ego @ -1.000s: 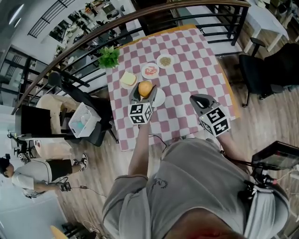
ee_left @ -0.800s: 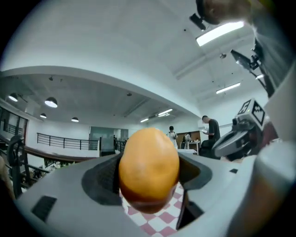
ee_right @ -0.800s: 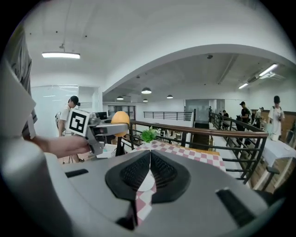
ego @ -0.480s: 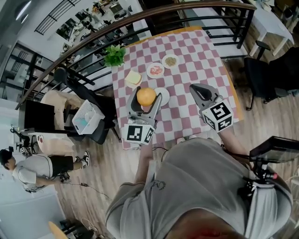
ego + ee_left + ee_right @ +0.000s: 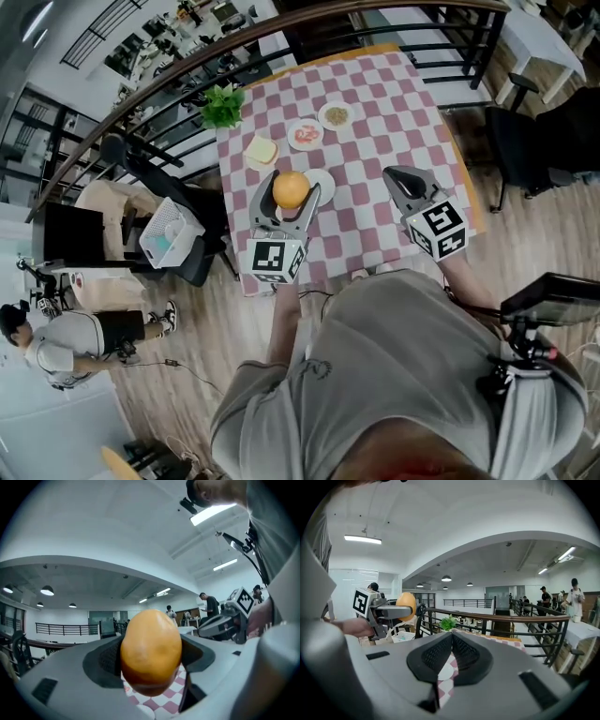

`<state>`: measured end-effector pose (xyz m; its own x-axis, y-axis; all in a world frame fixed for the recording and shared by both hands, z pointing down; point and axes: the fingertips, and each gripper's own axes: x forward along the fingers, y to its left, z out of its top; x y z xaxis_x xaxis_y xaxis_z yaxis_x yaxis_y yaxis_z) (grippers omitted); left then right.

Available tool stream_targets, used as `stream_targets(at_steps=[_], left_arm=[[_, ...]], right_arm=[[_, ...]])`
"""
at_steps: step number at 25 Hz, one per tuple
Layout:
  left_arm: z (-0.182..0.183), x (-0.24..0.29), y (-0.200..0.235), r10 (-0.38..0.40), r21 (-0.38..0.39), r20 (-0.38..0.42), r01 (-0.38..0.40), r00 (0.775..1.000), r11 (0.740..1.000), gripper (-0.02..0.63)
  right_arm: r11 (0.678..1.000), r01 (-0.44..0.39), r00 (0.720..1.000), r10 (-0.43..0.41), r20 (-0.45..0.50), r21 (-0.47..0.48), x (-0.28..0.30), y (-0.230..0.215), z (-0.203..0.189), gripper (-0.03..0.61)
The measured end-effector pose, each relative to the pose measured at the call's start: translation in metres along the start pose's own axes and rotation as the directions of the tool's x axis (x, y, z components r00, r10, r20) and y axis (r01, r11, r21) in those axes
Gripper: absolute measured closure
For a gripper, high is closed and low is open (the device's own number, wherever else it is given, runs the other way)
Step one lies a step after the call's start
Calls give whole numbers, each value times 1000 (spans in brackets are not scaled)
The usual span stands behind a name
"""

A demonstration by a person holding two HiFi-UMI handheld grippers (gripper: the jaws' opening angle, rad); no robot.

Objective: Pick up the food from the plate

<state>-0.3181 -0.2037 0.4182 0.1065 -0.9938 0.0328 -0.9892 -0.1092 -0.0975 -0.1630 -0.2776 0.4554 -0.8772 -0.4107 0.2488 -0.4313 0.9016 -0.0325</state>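
A round orange piece of food (image 5: 292, 189) sits between the jaws of my left gripper (image 5: 292, 195), which is shut on it and holds it in the air above the table's near left part. In the left gripper view the food (image 5: 151, 651) fills the gap between both pads. The small white plate (image 5: 324, 186) lies just to its right on the pink checked table (image 5: 394, 103). My right gripper (image 5: 403, 180) hovers over the table's near right side, shut and empty, its pads meeting (image 5: 451, 639). The right gripper view also shows the left gripper with the food (image 5: 406, 603).
Farther back on the table are a plate of pink food (image 5: 306, 134), a plate of brownish food (image 5: 336, 116), a piece of toast (image 5: 261, 150) and a green plant (image 5: 223, 108). A dark railing (image 5: 281, 47) curves behind the table. A black chair (image 5: 525, 141) stands at the right.
My left gripper has risen with the orange food, away from the plate and closer to the head camera. The right gripper has hardly moved.
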Motion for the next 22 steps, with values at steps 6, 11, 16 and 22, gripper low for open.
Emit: stream_targets(at_steps=[6,11,16,22], left_arm=[[-73,32,-21,-120,102,-267,151,956,983,264],[-150,57,-54,-240,98,-474,322,847,942,264],[-250,66,-91,-316,59,-680,480,662,875,264],[-362,48,-133,-347,5,-854,674,387,739,264]], right_arm=[[998,64,998,-64,-2,25,-8,-16,-9,565],[990,130,991,-128,-28,54,-25,-34,-24,565],[977,197,980,-193,-52,77,-46,-47,-38,565],[965,250,967,-244,-71,85,-65,-59,-46,565]])
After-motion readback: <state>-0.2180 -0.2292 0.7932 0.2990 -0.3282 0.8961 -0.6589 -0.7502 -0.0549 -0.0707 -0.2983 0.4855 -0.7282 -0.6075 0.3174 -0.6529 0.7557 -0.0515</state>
